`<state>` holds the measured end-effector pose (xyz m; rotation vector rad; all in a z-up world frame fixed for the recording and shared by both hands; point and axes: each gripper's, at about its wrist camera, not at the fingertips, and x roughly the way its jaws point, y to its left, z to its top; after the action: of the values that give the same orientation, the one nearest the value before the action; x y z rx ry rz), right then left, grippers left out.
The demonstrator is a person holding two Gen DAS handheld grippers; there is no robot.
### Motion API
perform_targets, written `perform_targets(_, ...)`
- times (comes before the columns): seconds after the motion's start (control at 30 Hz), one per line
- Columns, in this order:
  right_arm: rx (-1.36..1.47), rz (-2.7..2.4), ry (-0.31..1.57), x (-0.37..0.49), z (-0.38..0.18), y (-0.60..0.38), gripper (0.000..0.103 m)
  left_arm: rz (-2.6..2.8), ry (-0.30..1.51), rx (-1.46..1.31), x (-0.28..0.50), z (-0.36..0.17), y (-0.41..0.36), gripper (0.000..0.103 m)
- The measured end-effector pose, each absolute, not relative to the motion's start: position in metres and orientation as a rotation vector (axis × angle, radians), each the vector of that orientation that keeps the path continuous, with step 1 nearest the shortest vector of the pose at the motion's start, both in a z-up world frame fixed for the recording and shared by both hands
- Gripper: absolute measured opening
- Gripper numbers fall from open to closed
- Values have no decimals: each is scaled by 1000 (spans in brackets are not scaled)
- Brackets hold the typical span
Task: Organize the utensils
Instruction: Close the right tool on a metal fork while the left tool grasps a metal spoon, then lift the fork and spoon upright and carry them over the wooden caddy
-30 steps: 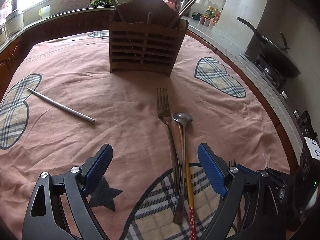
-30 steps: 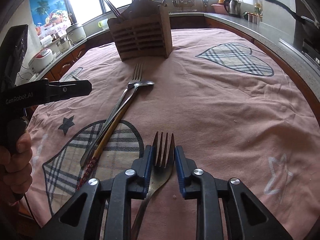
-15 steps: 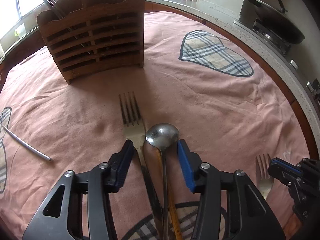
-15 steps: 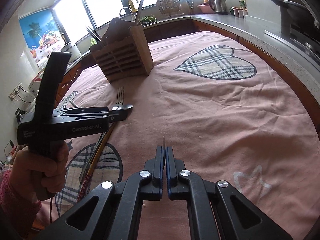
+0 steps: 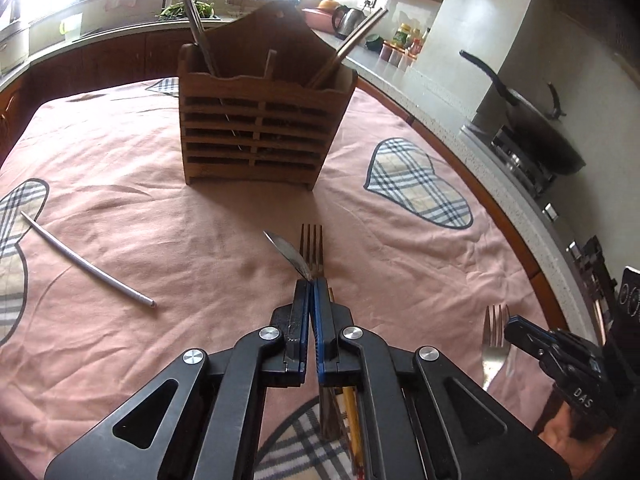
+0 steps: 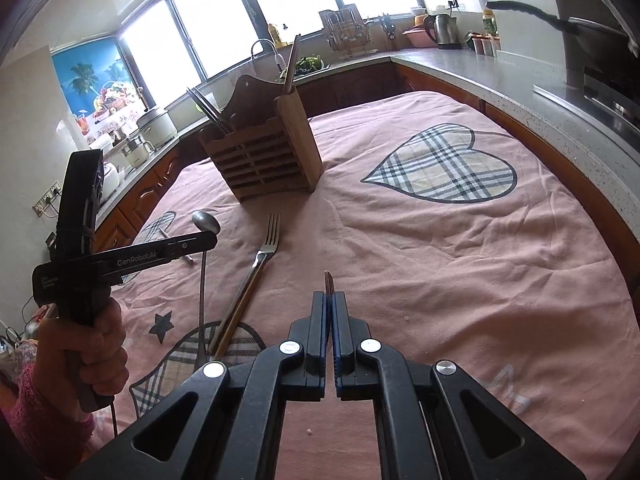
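My left gripper (image 5: pixel 311 286) is shut on a steel spoon (image 5: pixel 289 254) and holds it lifted above the cloth; the spoon's bowl (image 6: pixel 205 221) also shows in the right wrist view. My right gripper (image 6: pixel 330 298) is shut on a fork (image 6: pixel 329 282), seen edge on; the same fork (image 5: pixel 493 344) shows in the left wrist view. A second fork (image 5: pixel 313 245) lies on the pink tablecloth (image 5: pixel 160 240) beside a yellow chopstick (image 5: pixel 352 412). The wooden utensil holder (image 5: pixel 256 136) stands at the far middle with several utensils in it.
A loose metal chopstick (image 5: pixel 86 266) lies on the cloth at the left. A wok (image 5: pixel 532 136) sits on the stove at the right. Counters with a kettle (image 6: pixel 442 30) and a rice cooker (image 6: pixel 156 126) ring the table.
My left gripper closed on the spoon and lifted it off the cloth, tilting it. My right gripper stays shut on its fork, raised and turned edge on.
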<state>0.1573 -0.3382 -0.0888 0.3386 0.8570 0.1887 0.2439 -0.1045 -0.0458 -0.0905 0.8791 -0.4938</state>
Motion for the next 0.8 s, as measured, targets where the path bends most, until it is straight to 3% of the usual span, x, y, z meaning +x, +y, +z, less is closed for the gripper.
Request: perform_targets(0.8,283,202,657,170,-17,-327,3,-425,628,-223,193,29,-31,2)
